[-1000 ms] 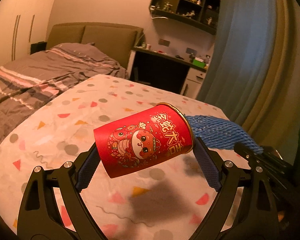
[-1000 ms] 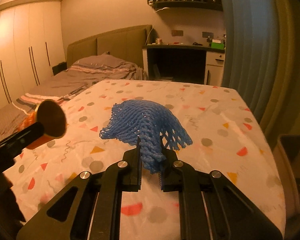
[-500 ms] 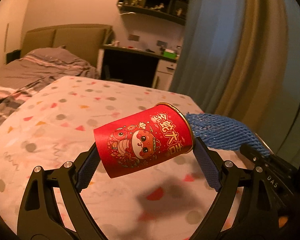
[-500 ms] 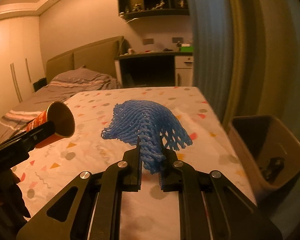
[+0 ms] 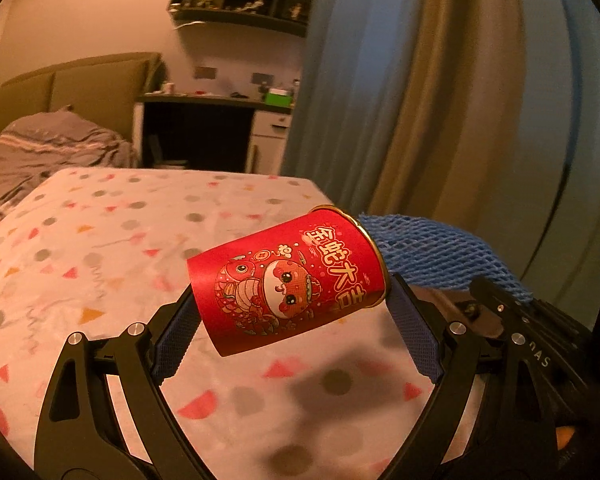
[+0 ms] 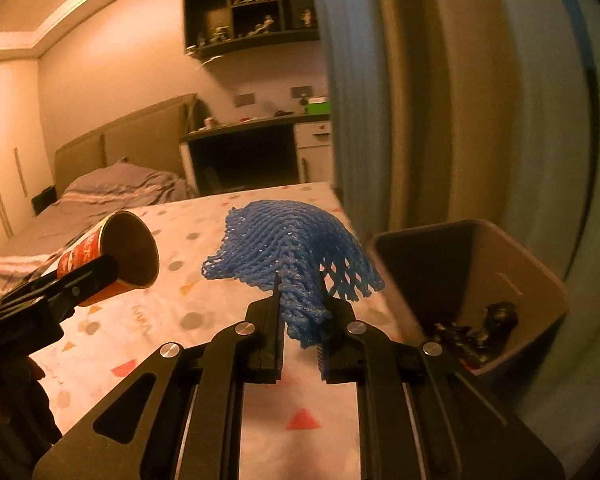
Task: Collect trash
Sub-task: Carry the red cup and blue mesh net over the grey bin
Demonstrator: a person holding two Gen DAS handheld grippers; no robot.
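Note:
A red paper cup with a cartoon print lies sideways between the blue pads of my left gripper, which is shut on it above the spotted tabletop. In the right wrist view the same cup shows its open mouth at the left. My right gripper is shut on a blue foam net, whose mesh fans out ahead of the fingers. That net also appears just right of the cup in the left wrist view. A brown waste bin stands open at the right, past the table's edge.
The table wears a white cloth with coloured dots and triangles. Dark scraps lie in the bin's bottom. Blue and tan curtains hang to the right. A bed, a desk and wall shelves fill the background.
Both grippers have swung to the right with the cup and the net still held. The bin has come into the right wrist view and grown larger; the bed has slid off left.

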